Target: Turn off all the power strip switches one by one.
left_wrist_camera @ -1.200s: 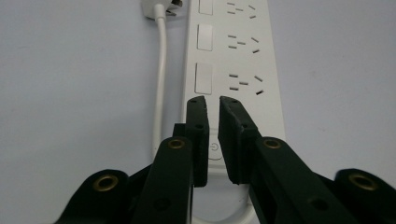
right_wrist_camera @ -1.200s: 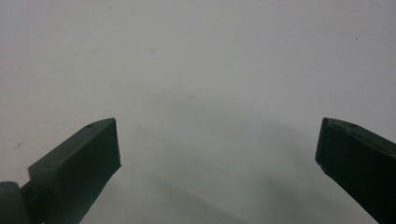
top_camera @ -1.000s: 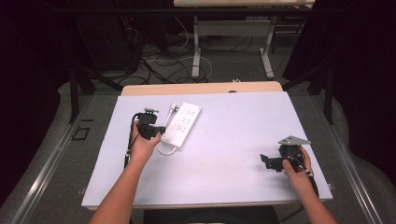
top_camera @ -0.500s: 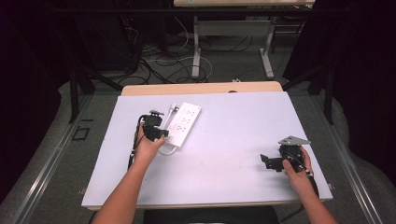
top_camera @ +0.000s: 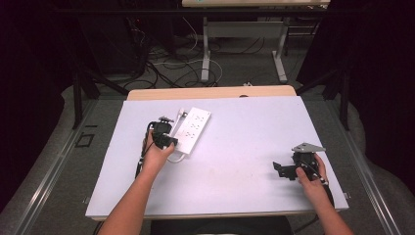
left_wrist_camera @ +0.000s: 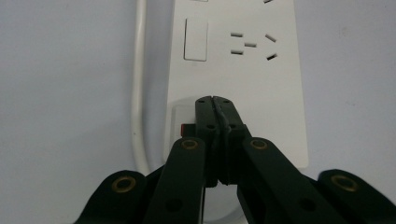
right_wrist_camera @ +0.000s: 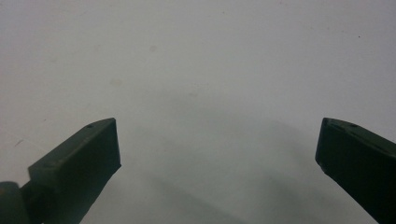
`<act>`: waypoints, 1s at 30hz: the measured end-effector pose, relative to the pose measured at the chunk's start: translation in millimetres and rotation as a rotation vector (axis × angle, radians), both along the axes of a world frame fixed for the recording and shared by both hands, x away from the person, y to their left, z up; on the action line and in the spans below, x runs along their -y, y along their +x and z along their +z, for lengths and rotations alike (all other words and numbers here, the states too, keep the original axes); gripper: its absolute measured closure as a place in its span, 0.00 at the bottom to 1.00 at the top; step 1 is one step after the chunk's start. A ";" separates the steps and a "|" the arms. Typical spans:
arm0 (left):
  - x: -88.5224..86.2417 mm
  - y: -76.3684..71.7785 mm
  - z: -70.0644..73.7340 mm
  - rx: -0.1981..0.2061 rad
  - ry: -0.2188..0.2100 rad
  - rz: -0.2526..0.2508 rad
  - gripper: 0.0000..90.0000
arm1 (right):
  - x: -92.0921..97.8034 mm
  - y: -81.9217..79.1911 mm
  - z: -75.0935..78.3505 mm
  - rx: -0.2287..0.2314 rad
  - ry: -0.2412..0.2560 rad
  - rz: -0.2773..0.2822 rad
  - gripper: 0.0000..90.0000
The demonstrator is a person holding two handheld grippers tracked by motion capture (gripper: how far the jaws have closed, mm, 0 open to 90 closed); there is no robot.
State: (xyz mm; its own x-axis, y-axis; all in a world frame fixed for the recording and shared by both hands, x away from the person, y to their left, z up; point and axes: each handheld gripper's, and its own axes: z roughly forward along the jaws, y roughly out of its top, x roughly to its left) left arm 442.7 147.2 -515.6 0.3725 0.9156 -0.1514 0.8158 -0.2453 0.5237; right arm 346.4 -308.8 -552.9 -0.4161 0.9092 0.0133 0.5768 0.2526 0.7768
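White plastic power strip [top_camera: 192, 130]: high view, lying slantwise on the pale matte table [top_camera: 244, 191], left of centre, its white cord looping just beside it.
Left gripper [left_wrist_camera: 215, 103]: left gripper view, jaws pressed together, tips on the strip's switch end (red rocker [left_wrist_camera: 187, 127] alongside).
Right gripper [right_wrist_camera: 217, 144]: right gripper view, jaws spread wide over bare tabletop, well apart from the strip.

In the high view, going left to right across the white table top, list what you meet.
Left hand-held gripper → white power strip → bare white table top → right hand-held gripper.
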 end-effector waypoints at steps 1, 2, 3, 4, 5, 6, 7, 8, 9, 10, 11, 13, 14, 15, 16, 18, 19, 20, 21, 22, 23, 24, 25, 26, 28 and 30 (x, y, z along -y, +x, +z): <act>-0.1 0.0 -0.2 0.000 0.000 0.001 1.00 | 0.2 0.2 -0.1 0.001 -0.002 0.001 0.00; -0.2 0.1 0.0 -0.003 -0.001 0.003 1.00 | 0.3 0.3 -0.1 0.002 -0.004 0.003 0.00; -0.8 0.5 0.0 -0.003 0.002 0.000 1.00 | 0.0 -0.1 0.0 -0.002 -0.005 0.000 0.00; -1.4 0.9 -0.2 -0.005 0.000 -0.006 1.00 | -0.3 0.2 -0.3 -0.004 -0.001 0.004 0.00; -0.8 0.6 -0.9 -0.008 -0.006 0.006 1.00 | -0.6 0.3 -0.5 -0.004 -0.003 0.004 0.00; -0.6 0.7 -1.3 -0.009 -0.002 0.003 1.00 | -0.6 0.3 -0.5 -0.004 -0.003 0.004 0.00; -0.3 0.7 -1.4 -0.009 0.003 0.000 1.00 | -0.9 0.2 -0.4 -0.004 -0.001 0.006 0.00; 0.5 0.6 -1.9 -0.006 0.006 0.002 1.00 | -1.3 0.2 -0.4 -0.004 -0.002 0.007 0.00; 0.7 0.6 -1.8 -0.002 0.019 -0.004 1.00 | -1.3 0.2 -0.4 -0.004 -0.002 0.007 0.00; 1.0 0.6 -1.7 -0.005 0.020 -0.003 1.00 | -1.6 0.3 -0.5 -0.007 -0.003 0.009 0.00; 0.7 1.0 -1.9 -0.007 0.016 -0.002 1.00 | -1.6 0.3 -0.5 -0.007 -0.003 0.009 0.00; -0.3 2.0 -2.4 -0.017 0.005 0.002 1.00 | -1.8 0.1 -0.2 -0.005 -0.005 0.010 0.00; -0.1 2.1 -2.4 -0.023 -0.004 0.012 1.00 | -1.8 0.1 -0.2 -0.005 -0.005 0.010 0.00; -0.3 2.2 -2.2 -0.020 0.002 0.008 1.00 | -1.8 0.1 -0.2 -0.004 -0.005 0.010 0.00; 0.0 2.2 -2.1 -0.018 0.007 0.005 1.00 | -1.7 0.1 -0.2 -0.004 -0.005 0.010 0.00; -0.1 2.5 -1.6 -0.022 0.005 0.008 1.00 | -1.5 0.2 -0.4 -0.004 -0.003 0.010 0.00; -0.1 2.2 -0.6 -0.018 0.002 0.010 1.00 | -1.5 0.2 -0.4 -0.005 -0.002 0.009 0.00; 0.5 2.3 -0.1 -0.016 -0.002 0.016 1.00 | -1.4 0.2 -0.4 -0.004 -0.001 0.009 0.00; 1.0 2.3 0.3 -0.014 -0.008 0.022 1.00 | -1.5 0.3 -0.3 -0.004 -0.001 0.009 0.00; 1.5 2.6 0.7 -0.013 -0.005 0.021 1.00 | -1.5 0.3 -0.2 -0.004 -0.001 0.008 0.00; 2.0 3.0 0.6 -0.012 -0.004 0.019 1.00 | -2.1 0.3 -0.1 -0.006 0.003 0.003 0.00; 2.4 3.3 0.9 -0.015 -0.003 0.018 1.00 | -2.2 0.3 -0.3 -0.007 0.003 0.003 0.00; 3.1 3.7 1.0 -0.014 -0.001 0.020 1.00 | -1.8 0.5 -0.5 -0.005 -0.001 0.007 0.00; 3.6 4.0 1.1 -0.015 0.001 0.021 1.00 | -1.5 0.5 -0.8 -0.007 0.000 0.007 0.00; 4.3 5.1 1.2 -0.016 0.001 0.019 1.00 | -1.1 0.5 -0.8 -0.007 -0.002 0.008 0.00; 4.7 6.5 2.0 -0.019 0.011 0.012 1.00 | -0.9 0.3 -0.6 -0.006 -0.005 0.007 0.00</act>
State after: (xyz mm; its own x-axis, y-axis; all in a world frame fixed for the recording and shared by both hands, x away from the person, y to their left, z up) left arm 449.3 142.5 -513.5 0.3585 0.9217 -0.1481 0.8287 -0.2411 0.5051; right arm 346.7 -307.9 -553.5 -0.4220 0.9065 0.0115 0.5796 0.2600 0.7723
